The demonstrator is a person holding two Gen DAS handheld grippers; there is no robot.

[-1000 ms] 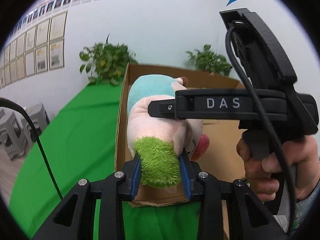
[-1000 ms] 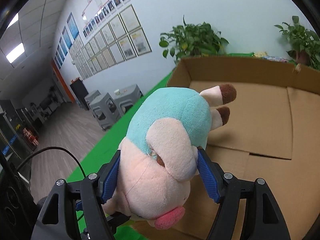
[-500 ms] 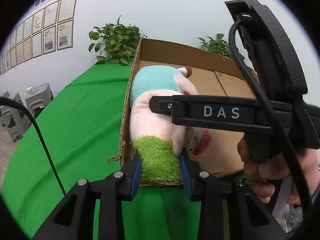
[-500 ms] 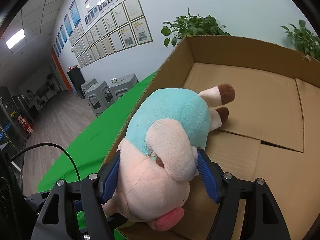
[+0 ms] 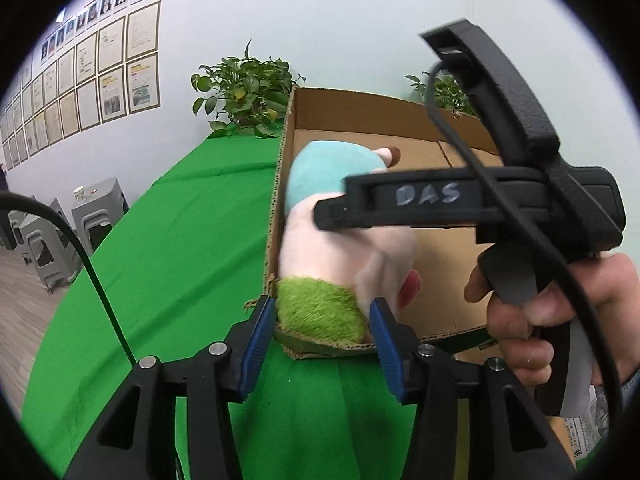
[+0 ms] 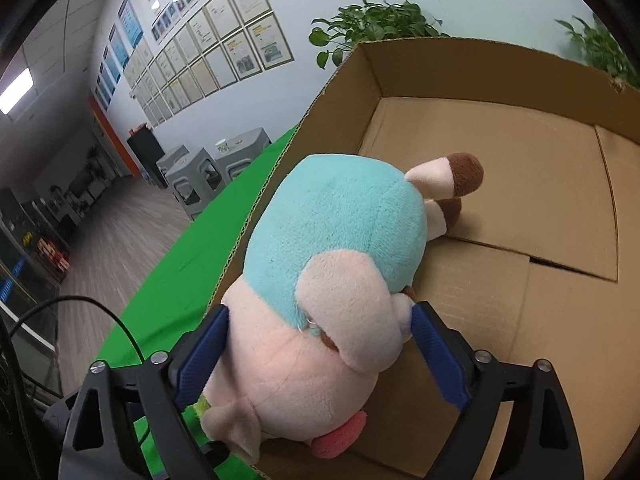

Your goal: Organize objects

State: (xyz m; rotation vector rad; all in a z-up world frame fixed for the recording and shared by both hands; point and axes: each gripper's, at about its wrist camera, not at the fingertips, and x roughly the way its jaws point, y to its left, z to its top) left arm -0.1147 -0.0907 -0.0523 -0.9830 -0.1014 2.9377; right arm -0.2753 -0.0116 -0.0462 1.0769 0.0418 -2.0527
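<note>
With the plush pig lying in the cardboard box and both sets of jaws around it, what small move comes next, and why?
Probably draw both grippers back and up, clear of the toy. The plush pig lies inside the cardboard box, its head at the near corner. The right gripper and left gripper have jaws opening, with pads showing gaps beside the plush, so the drop looks done.

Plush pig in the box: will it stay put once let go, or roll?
The plush pig looks soft and light, likely to sag rather than roll. Its head overhangs the cardboard box corner, so it could flop outward as both grippers open.
</note>
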